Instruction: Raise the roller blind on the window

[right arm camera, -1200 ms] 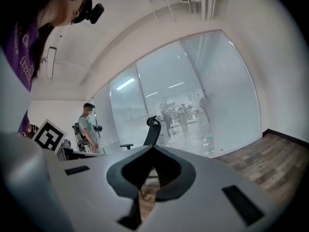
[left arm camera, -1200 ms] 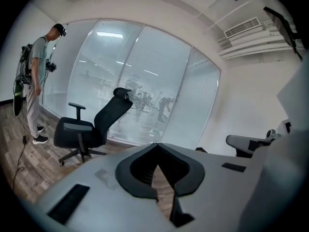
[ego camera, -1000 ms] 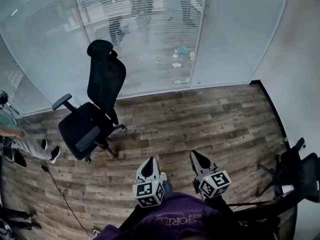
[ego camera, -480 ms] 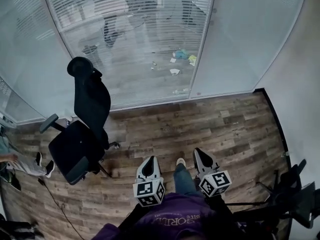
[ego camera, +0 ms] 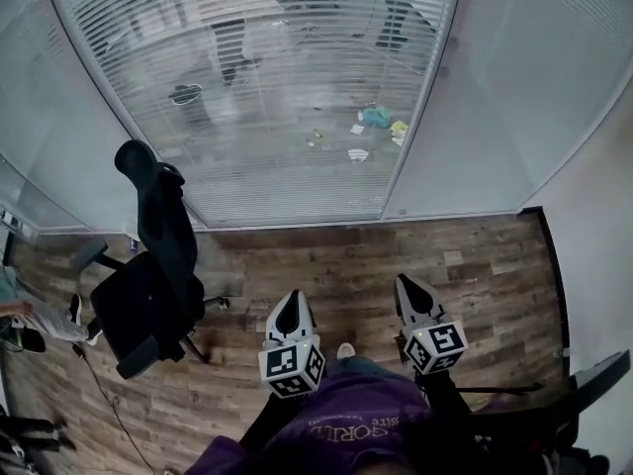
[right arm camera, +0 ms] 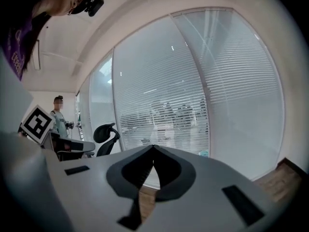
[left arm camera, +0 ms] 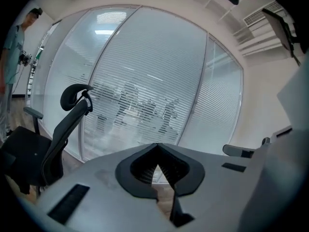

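Blind (ego camera: 267, 117) at 12 o'clock looks light, slats flimsy; take its cord, unseen; left gripper (ego camera: 291, 300), right gripper (ego camera: 408, 287) fingers clenched empty

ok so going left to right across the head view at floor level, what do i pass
another person's legs → black office chair → left gripper → right gripper → dark furniture at the right edge
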Action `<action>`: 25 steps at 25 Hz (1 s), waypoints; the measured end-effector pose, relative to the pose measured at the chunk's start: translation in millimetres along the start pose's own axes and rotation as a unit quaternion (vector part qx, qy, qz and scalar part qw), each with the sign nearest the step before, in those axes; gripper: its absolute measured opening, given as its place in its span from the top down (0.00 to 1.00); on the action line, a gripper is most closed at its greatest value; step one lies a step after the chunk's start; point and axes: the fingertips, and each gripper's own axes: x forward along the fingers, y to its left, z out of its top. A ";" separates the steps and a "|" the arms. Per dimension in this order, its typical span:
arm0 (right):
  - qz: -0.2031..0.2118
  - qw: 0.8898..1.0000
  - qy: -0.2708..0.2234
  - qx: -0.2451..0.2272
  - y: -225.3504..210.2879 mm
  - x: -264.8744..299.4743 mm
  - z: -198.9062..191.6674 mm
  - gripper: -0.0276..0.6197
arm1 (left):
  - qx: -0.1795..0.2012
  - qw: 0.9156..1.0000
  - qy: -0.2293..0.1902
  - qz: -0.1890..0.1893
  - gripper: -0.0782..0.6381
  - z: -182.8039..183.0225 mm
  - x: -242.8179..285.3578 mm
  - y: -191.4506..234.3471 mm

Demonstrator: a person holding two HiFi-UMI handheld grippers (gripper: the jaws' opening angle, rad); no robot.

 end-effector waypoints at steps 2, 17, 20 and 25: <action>-0.009 1.000 0.000 0.014 -16.7 15.1 0.9 0.96 | 0.002 1.000 0.007 0.008 0.89 0.4 15.2 3.8; 0.015 1.000 -0.026 0.010 -53.1 260.1 90.1 0.96 | 0.031 0.999 -0.004 -0.028 0.89 114.4 243.0 63.9; 0.000 0.999 -0.032 0.005 -58.3 291.3 108.4 0.96 | 0.036 0.999 0.004 -0.036 0.89 132.4 273.3 81.8; -0.030 0.999 -0.011 0.002 -73.2 317.1 115.2 0.96 | 0.001 0.999 0.028 -0.025 0.89 139.7 304.2 106.8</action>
